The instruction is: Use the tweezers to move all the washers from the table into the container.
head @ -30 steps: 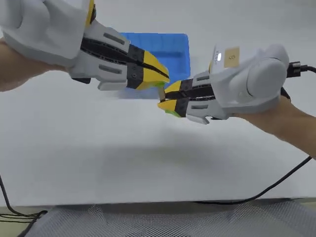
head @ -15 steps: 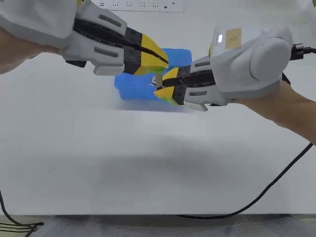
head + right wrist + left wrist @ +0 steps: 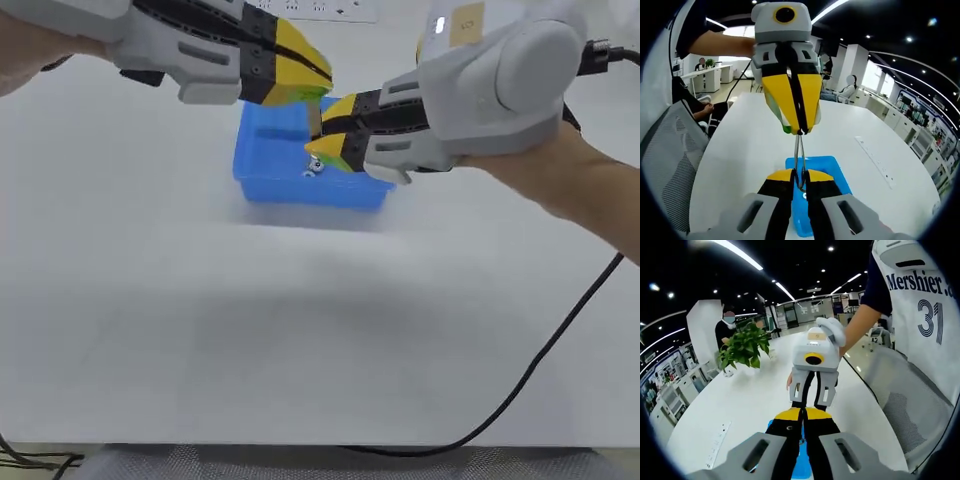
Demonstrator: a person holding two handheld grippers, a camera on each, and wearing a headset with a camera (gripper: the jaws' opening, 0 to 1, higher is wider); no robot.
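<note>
The blue container sits on the white table. My left gripper comes in from the upper left and is shut on the top end of the thin metal tweezers. My right gripper reaches in from the right just below it, shut around the tweezers lower down. In the right gripper view the tweezers run from my own jaws up to the left gripper's yellow tips, over the container. Small metal washers glint inside the container under the tips.
A black cable trails from the right gripper across the table's right side to the front edge. A white power strip lies at the far edge. A potted plant and a person stand beyond the table.
Both grippers, still joined at the tweezers, have moved from the container's near edge to above its inside. The head camera has tilted, so the container sits lower in view.
</note>
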